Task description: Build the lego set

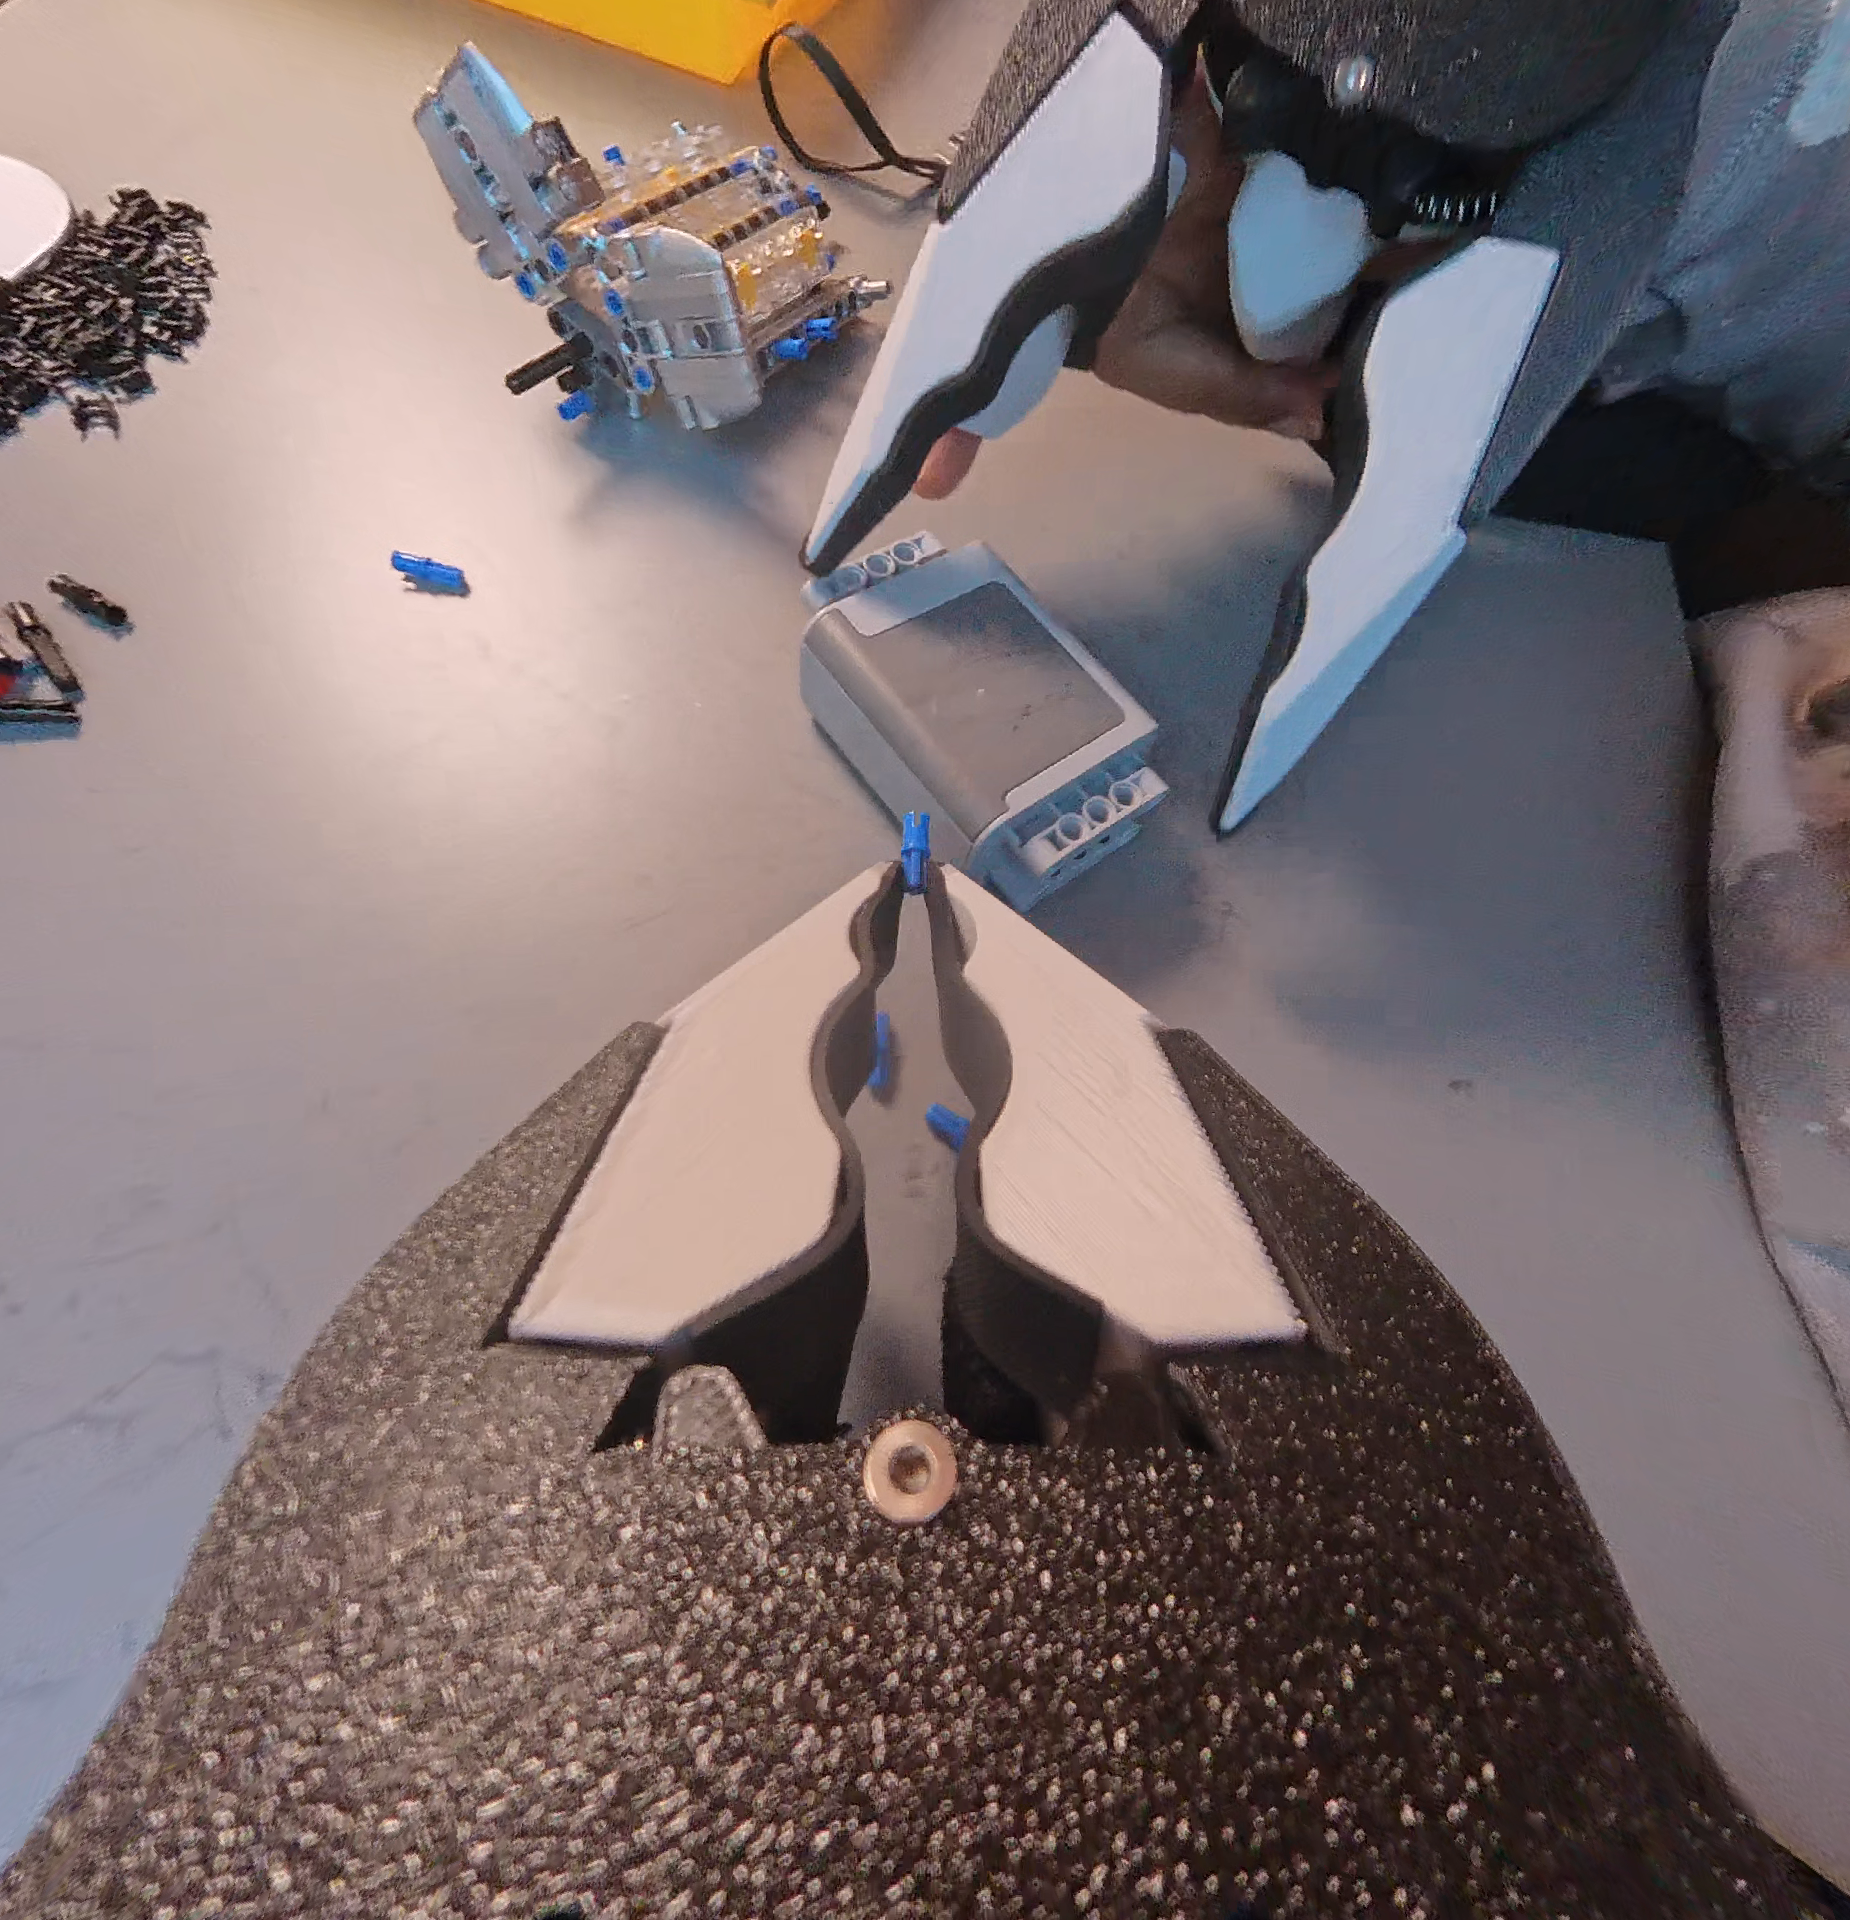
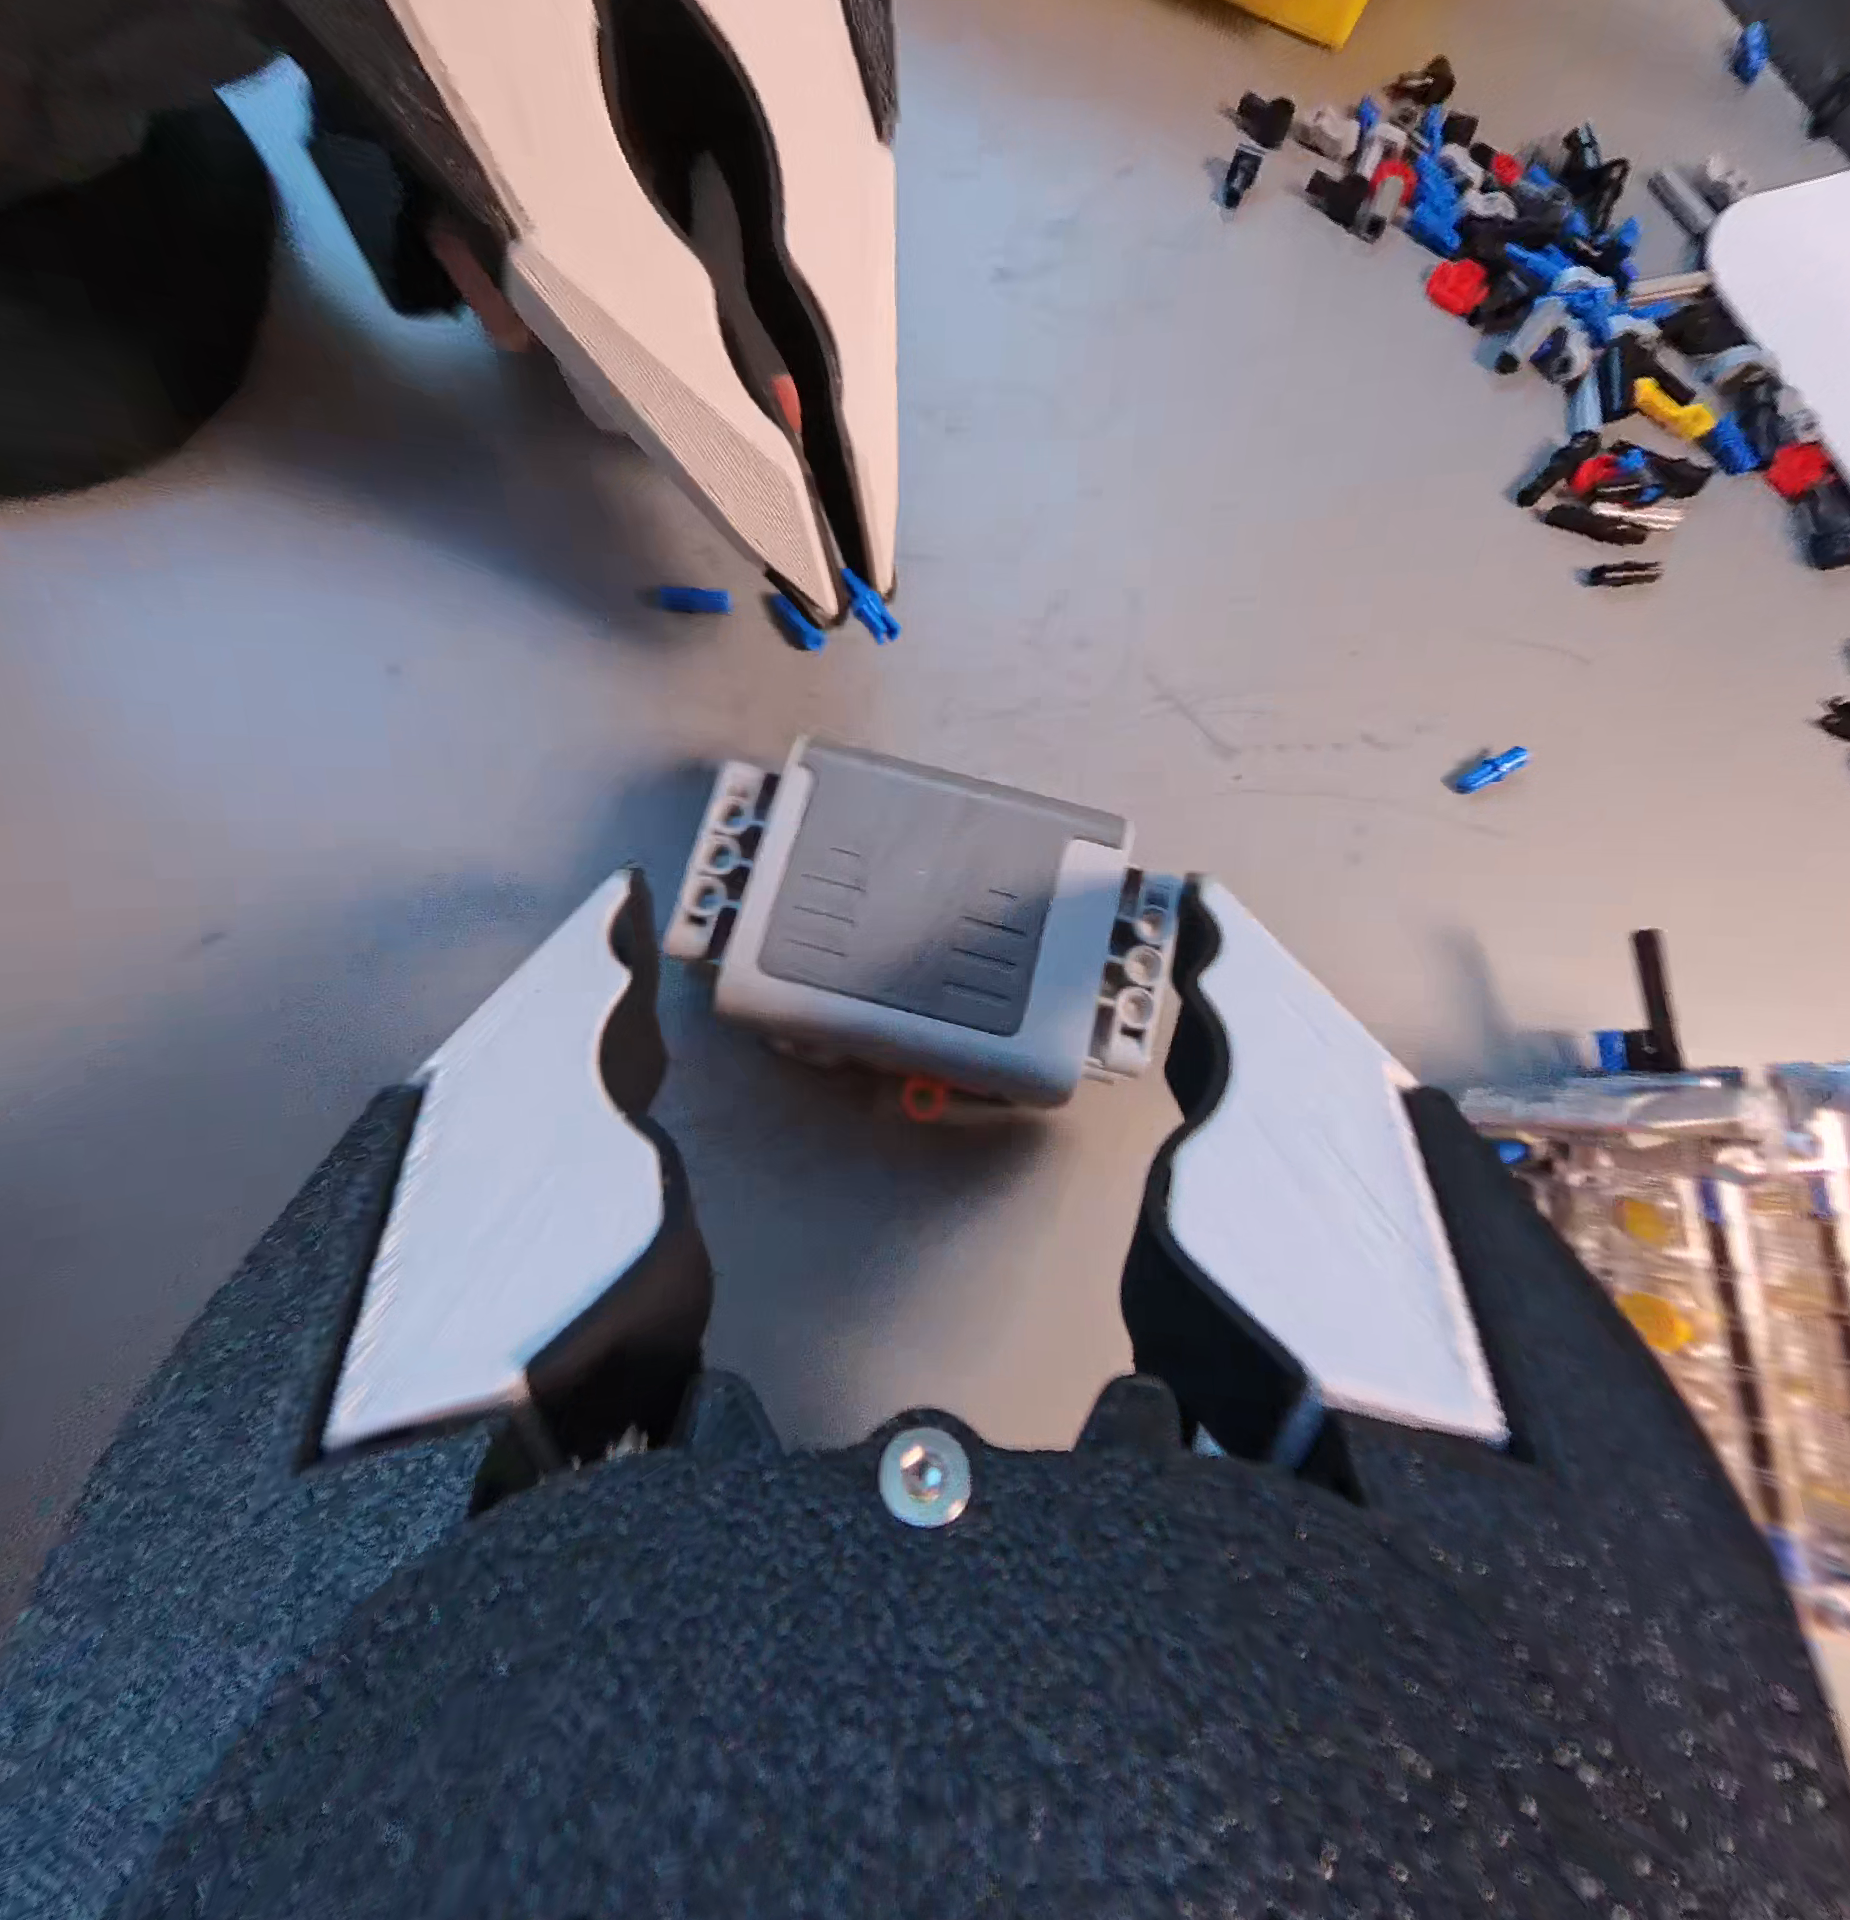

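Observation:
My left gripper [image 1: 913, 875] is shut on a small blue pin [image 1: 915, 844] that sticks out past its tips, just above the grey table. It also shows in the right wrist view [image 2: 853, 590], with the pin [image 2: 871, 611] at its tips. A grey box-shaped brick [image 1: 978, 717] with rows of holes on two ends lies flat ahead of it. My right gripper [image 2: 910, 888] is open and straddles that brick [image 2: 921, 935], one finger at each holed end. In the left wrist view the right gripper [image 1: 1020, 691] comes down over the brick from the far side.
Two loose blue pins [image 2: 692, 600] [image 2: 796, 623] lie by the left gripper's tips, another farther off [image 2: 1487, 769]. A grey, yellow and clear brick model [image 1: 651, 281] stands beyond. A pile of black pins [image 1: 90, 301], a mixed parts pile [image 2: 1575, 312], a white plate [image 2: 1814, 301] and a yellow bin [image 1: 692, 31] ring the area.

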`<state>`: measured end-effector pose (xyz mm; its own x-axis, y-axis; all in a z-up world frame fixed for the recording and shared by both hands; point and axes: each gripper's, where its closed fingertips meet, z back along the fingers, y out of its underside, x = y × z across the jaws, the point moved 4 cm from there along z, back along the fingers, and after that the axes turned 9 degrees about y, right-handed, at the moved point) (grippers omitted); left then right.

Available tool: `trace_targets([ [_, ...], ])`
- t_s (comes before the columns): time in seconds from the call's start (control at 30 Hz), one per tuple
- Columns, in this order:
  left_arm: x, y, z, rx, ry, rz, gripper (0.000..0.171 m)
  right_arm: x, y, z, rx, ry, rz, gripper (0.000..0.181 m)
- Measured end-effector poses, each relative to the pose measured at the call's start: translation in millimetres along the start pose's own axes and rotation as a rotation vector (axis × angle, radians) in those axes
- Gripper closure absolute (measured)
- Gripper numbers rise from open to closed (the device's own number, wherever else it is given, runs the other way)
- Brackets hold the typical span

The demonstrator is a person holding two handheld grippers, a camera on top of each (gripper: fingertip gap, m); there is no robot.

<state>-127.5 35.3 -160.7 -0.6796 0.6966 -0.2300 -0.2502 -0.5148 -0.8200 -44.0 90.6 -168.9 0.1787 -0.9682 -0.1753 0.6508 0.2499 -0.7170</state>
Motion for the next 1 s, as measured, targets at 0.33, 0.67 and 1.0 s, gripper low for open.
trace_targets([
  [0.33,-12.6,-18.6,-8.1,-0.145,0.06,0.001,0.169,-6.6,0.7,17.7,0.012,-0.351,0.394,0.079],
  [0.67,-46.8,-38.8,-21.0,-0.227,0.232,-0.012,0.169,15.9,-24.6,73.0,-0.386,-0.037,0.222,0.162],
  [1.0,-55.6,-43.1,-22.9,-0.263,0.286,0.004,0.169,33.4,-14.3,65.0,-0.327,0.061,0.324,0.18],
])
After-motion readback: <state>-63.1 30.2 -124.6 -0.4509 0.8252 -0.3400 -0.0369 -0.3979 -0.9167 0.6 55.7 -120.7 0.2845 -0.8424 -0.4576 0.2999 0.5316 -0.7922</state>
